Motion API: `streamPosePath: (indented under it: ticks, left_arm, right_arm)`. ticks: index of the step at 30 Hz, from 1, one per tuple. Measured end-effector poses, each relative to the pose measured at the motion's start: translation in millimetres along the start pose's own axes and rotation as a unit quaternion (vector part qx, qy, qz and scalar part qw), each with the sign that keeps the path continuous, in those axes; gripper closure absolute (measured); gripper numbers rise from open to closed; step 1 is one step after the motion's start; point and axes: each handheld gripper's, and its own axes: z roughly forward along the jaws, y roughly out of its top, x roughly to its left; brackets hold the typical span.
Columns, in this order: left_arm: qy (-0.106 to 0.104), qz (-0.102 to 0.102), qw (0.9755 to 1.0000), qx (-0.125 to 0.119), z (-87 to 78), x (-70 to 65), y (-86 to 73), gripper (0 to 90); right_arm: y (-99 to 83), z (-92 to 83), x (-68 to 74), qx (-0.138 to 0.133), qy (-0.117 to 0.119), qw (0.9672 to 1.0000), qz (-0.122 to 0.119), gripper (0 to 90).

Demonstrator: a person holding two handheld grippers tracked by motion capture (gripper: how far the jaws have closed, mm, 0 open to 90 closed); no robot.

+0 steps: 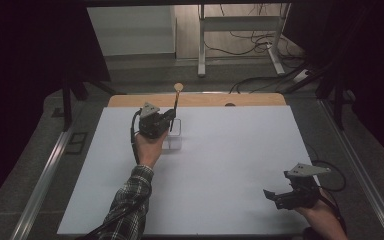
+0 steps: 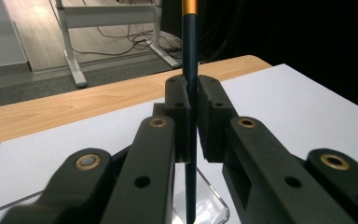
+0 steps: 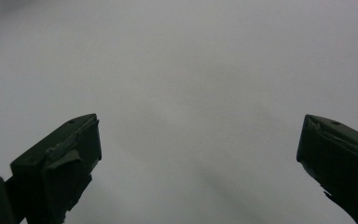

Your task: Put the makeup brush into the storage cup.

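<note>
My left gripper point(image 1: 172, 116) is at the back left of the white sheet, shut on a long utensil point(image 1: 176, 102). The utensil has a dark handle and a pale round end that points upward. In the left gripper view the jaws pinch the dark handle point(image 2: 192, 70) of the upright utensil between the pads of my left gripper point(image 2: 192, 107). The handle's lower end reaches down into a small clear container point(image 2: 216, 203). That clear container point(image 1: 174, 137) sits just beside the hand. My right gripper point(image 1: 272, 196) rests low at the front right, open, with nothing between its jaws point(image 3: 198, 144).
The white sheet point(image 1: 220, 165) covers most of the table. A strip of bare wood point(image 1: 205, 99) shows along the far edge. Beyond the table are a metal desk frame point(image 1: 240, 25) and cables point(image 1: 255, 42) on the floor. Metal rails run along both sides.
</note>
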Motion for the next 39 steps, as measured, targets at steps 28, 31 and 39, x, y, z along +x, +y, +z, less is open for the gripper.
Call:
streamPosePath:
  ticks: [28, 31, 39]
  left_arm:
    - [0.004, 0.009, 0.9999, 0.005, 11.0, -1.7, -20.9, 83.7]
    - [0.004, 0.007, 0.9999, 0.007, 11.3, -1.1, -23.0, 83.8]
    - [0.002, 0.004, 0.9999, 0.011, 11.0, -0.7, -26.7, 83.7]
  right_arm:
    - [-0.2, 0.3, 0.2, 0.000, 0.000, 1.0000, -0.002, 0.2]
    - [-0.2, 0.3, 0.4, 0.001, 0.001, 1.0000, -0.002, 0.3]
    - [-0.1, 0.5, 0.4, 0.001, 0.000, 1.0000, -0.002, 0.2]
